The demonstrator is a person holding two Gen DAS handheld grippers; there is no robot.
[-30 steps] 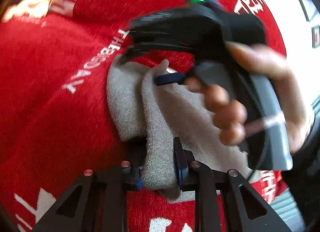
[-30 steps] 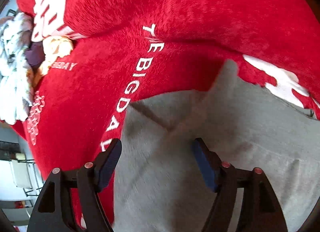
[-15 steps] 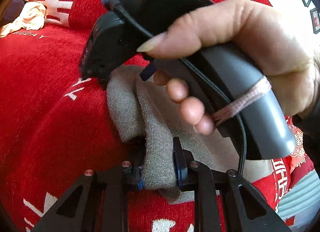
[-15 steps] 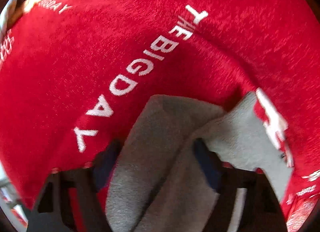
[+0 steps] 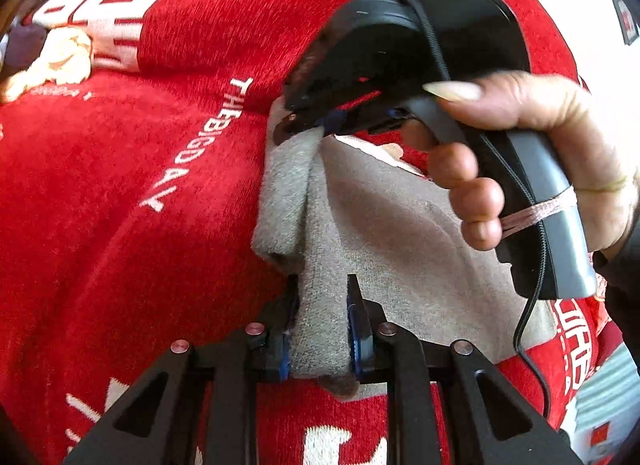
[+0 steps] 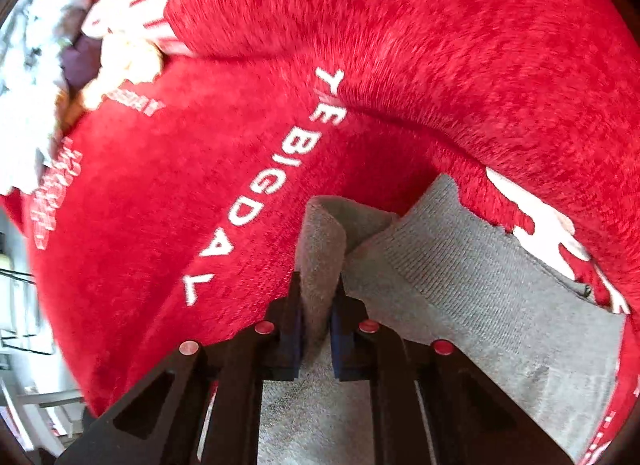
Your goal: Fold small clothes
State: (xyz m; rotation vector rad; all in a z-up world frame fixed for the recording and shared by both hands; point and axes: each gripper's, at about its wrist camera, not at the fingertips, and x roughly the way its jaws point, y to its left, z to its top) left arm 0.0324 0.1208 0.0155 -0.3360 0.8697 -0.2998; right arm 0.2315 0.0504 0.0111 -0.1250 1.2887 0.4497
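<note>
A small grey knit garment point(image 5: 400, 233) lies on a red blanket point(image 5: 120, 185). My left gripper point(image 5: 322, 285) is shut on its near edge, a fold of cloth squeezed between the blue pads. Further along the same edge, the right gripper point(image 5: 304, 125), held by a hand point(image 5: 540, 137), pinches the far corner. In the right wrist view the right gripper point(image 6: 318, 289) points steeply down, its jaws closing with a raised fold of the grey garment point(image 6: 460, 285) pressed between them. The rest of the garment spreads flat to the right.
The red blanket point(image 6: 400, 45) carries white lettering and bulges into a ridge behind the garment. A cream and dark heap of other clothes point(image 5: 60, 57) lies at the far left, also seen as the heap point(image 6: 120, 61) in the right wrist view.
The right gripper, wide open over the grey garment a second ago, has come down and closed on a fold at its corner. The left gripper has kept its hold on the near edge.
</note>
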